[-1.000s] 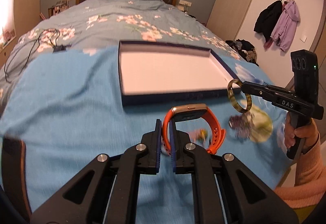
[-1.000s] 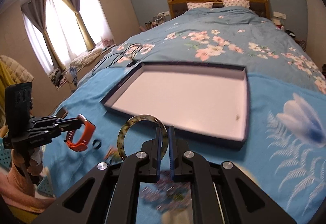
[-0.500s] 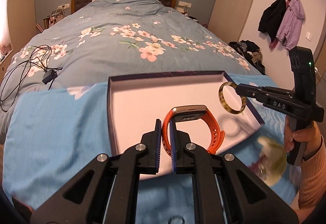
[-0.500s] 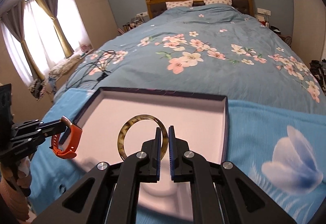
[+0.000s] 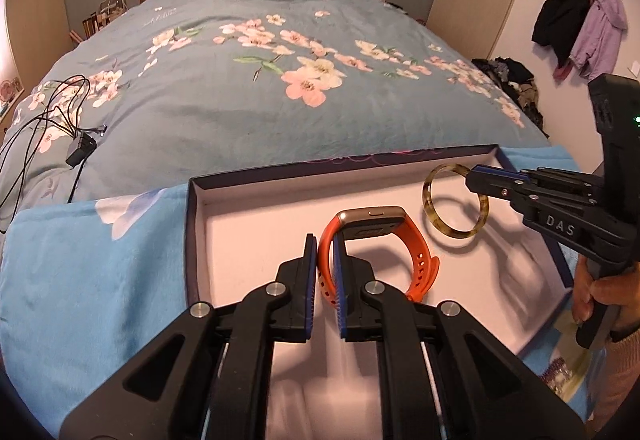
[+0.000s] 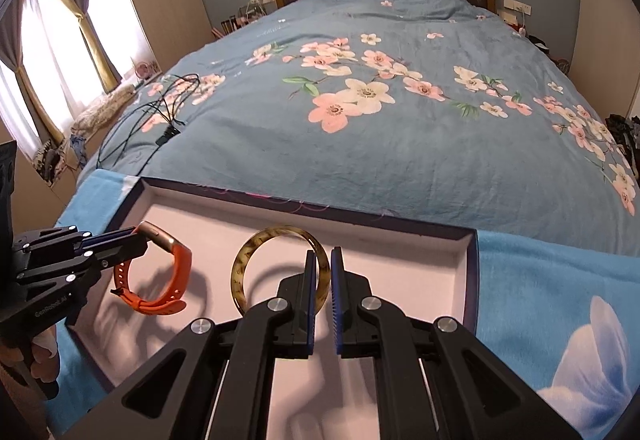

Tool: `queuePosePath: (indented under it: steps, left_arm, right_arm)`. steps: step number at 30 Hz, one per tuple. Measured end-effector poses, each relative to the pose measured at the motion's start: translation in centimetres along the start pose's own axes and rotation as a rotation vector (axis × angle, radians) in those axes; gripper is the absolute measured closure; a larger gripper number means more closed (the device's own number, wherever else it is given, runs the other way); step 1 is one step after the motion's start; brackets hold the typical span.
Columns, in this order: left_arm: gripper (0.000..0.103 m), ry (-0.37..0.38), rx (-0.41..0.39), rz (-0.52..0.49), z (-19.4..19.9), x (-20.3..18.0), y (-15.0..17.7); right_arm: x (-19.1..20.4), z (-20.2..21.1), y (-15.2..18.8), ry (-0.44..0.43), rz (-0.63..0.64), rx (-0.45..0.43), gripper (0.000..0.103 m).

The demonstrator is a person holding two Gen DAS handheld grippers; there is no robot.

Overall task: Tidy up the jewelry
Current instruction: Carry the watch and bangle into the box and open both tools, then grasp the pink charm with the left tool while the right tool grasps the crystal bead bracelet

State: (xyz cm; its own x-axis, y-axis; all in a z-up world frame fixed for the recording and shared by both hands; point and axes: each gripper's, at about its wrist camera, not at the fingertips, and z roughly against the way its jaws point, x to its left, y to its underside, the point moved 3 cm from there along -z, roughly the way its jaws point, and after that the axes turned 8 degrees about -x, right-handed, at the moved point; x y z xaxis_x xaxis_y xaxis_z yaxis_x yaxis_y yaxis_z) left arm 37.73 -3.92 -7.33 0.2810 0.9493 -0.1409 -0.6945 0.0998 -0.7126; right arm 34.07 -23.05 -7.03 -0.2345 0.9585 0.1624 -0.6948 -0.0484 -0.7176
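We read two markings, both on the handheld tools. In the left wrist view, the letters "DAS" stand in pale capitals on the black side of the right gripper (image 5: pixel 472 175), on its body behind the jaws. In the right wrist view, "GenRobot.AI" runs in small pale letters along the black side of the left gripper (image 6: pixel 140 240), low on its body near the handle. We find no other legible writing; the floral duvet (image 6: pixel 360 99) bears faint script we cannot make out.

Your left gripper (image 5: pixel 324 252) matte black, blue finger pads (image 5: pixel 309 280), silver screws, your right gripper (image 6: pixel 321 268) same, "DAS" label, pink sleeve.
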Motion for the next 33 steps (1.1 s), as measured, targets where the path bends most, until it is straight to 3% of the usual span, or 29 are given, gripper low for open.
queuePosePath:
  steps: [15,18,19,21,25,27,33]
  left_arm:
    - [0.094,-0.019,0.106,0.076,-4.6,1.5,-1.2]
    - [0.081,-0.026,0.113,0.083,-4.9,1.7,-1.5]
    - [0.075,-0.026,0.104,0.088,-4.7,1.7,-1.6]
    - [0.072,-0.036,0.065,0.079,-3.7,1.6,-1.6]
    - [0.059,-0.041,-0.055,0.027,0.3,0.9,-1.1]
    - [0.054,-0.028,-0.123,-0.005,3.2,0.3,-0.3]
    - [0.048,0.000,-0.194,-0.061,9.4,-0.9,3.7]
  right_arm:
    - [-0.9,-1.7,-0.8,0.028,-0.026,0.041,0.096]
    - [-0.8,-0.9,-0.8,0.013,-0.033,0.014,0.083]
    - [-0.8,-0.4,-0.8,0.005,-0.034,0.006,0.079]
    - [-0.6,1.0,-0.7,-0.013,-0.022,-0.021,0.079]
    - [0.5,6.3,1.0,-0.100,0.040,-0.105,0.067]
    - [1.1,8.7,2.4,-0.130,0.074,-0.126,0.065]
    - [1.1,13.9,9.4,-0.178,0.116,-0.077,0.065]
